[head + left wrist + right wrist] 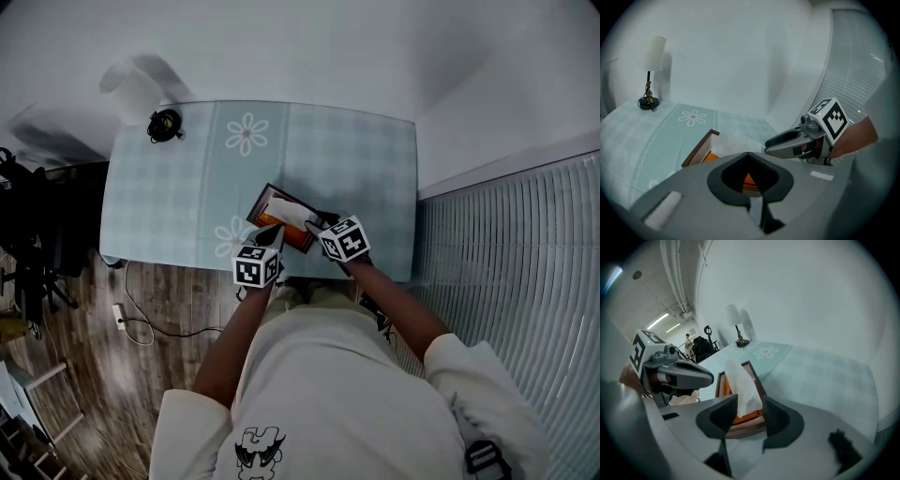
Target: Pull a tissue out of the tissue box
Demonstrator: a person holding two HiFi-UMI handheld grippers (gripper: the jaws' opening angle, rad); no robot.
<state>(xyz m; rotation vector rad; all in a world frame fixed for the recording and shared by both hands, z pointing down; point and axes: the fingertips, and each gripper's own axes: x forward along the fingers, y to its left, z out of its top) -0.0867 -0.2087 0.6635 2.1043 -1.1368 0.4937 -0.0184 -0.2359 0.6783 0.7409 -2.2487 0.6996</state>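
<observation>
A brown wooden tissue box (pixel 265 206) with an orange inside lies on the pale blue checked table (pixel 178 187), near its front edge. A white tissue (pixel 292 214) sticks up out of it. My right gripper (pixel 315 226) is at the box's near right end. In the right gripper view its jaws (pixel 749 401) stand open with the tissue (pixel 740 378) rising in the gap; the pads do not press it. My left gripper (pixel 274 240) hovers at the box's near left end. Its jaws (pixel 748 157) are shut and empty, with the box (pixel 697 150) just beyond.
A small black lamp (pixel 164 125) with a white shade stands at the table's far left corner. White blinds (pixel 506 272) run along the right. Dark furniture (pixel 33 234) and a cable (pixel 141 323) are on the wooden floor at the left.
</observation>
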